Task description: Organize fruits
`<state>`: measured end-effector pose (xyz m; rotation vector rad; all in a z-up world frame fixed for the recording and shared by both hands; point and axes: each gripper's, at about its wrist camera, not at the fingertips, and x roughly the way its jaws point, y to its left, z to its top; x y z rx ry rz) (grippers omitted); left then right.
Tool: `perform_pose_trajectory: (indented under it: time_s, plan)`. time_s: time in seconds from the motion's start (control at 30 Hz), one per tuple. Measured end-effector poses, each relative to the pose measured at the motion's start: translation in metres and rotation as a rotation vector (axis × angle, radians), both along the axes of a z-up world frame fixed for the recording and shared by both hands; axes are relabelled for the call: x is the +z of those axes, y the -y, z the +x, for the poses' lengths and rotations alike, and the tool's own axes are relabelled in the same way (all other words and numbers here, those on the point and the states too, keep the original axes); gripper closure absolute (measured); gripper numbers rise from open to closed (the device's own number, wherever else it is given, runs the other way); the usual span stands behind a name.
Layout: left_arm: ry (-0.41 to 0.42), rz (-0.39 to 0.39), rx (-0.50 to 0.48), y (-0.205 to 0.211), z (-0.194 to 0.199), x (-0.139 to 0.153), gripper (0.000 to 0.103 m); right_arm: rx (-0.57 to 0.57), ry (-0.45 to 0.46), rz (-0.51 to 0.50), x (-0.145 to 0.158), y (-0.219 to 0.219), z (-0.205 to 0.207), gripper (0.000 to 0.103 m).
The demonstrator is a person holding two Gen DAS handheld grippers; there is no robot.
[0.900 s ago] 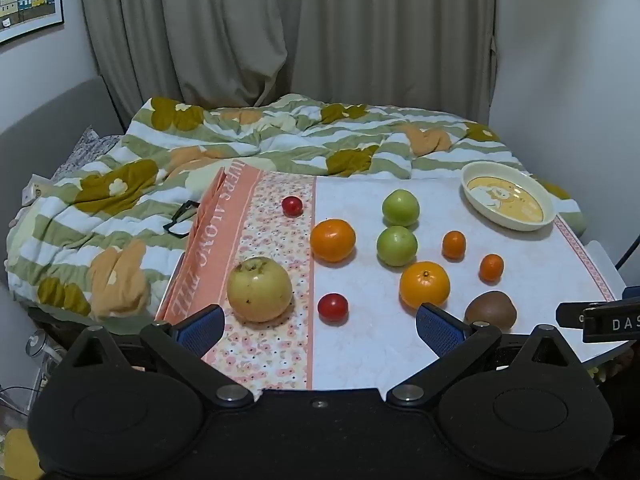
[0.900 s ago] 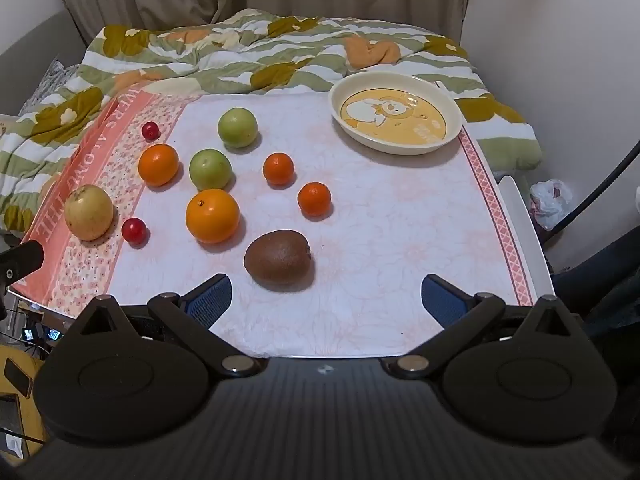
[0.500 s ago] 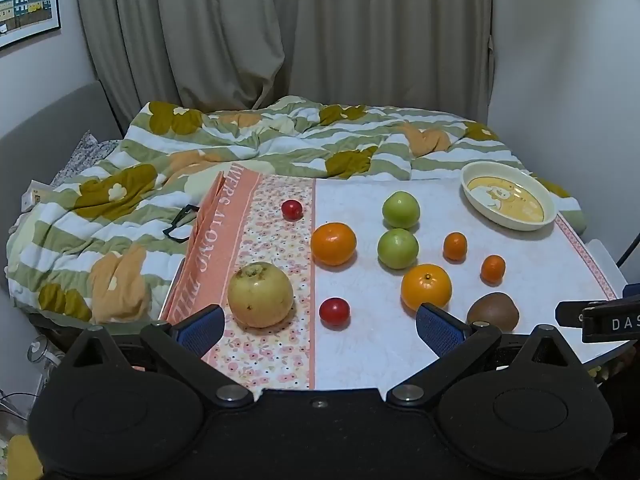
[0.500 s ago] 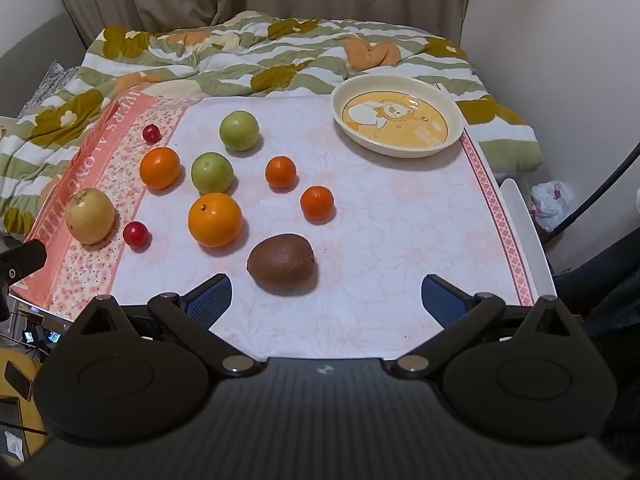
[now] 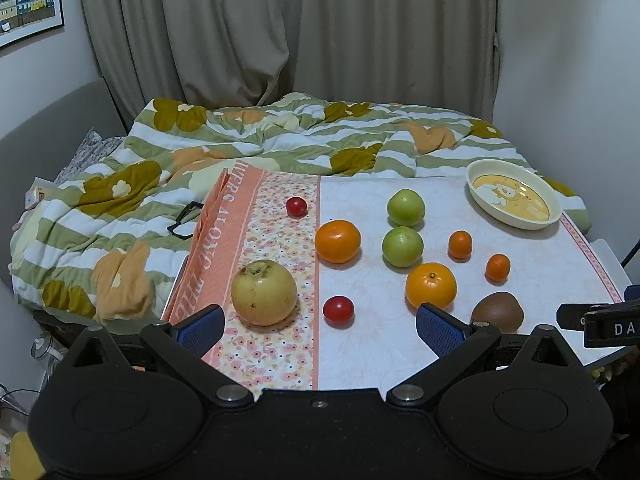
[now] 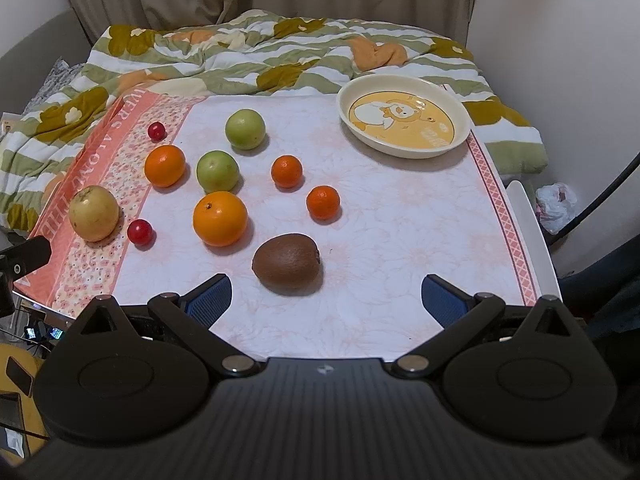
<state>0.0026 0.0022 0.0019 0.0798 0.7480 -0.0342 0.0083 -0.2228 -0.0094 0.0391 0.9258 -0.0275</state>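
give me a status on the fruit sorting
Left gripper and right gripper open, empty. Fruits loose on cloth, bowl empty. Kiwi nearest right gripper, path clear.

Both wrist views angled down, near edge, sharing table [image 5: 400, 360]

Bare cloth [image 6: 400, 216] right of kiwi [image 6: 286, 261], fruits crowd left
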Motion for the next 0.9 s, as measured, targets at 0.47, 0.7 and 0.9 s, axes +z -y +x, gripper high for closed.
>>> perform_pose_trajectory:
  time_s: [0.47, 0.7, 0.9]
  plan:
    - [-0.003, -0.003, 0.011, -0.0007, 0.0014, 0.0002, 0.0, 0.003, -0.002, 0.005, -0.0015, 0.0016, 0.002, 0.0]
    - [-0.002, -0.008, 0.008, -0.0013, 0.0014, 0.0005, 0.0, 0.003, -0.004, 0.007, -0.0017, 0.0026, 0.0019, 0.0]
    - [-0.003, -0.004, 0.015, -0.002, 0.0014, 0.0005, 0.0, 0.003, -0.003, 0.007, -0.0014, 0.0029, 0.0019, 0.0]
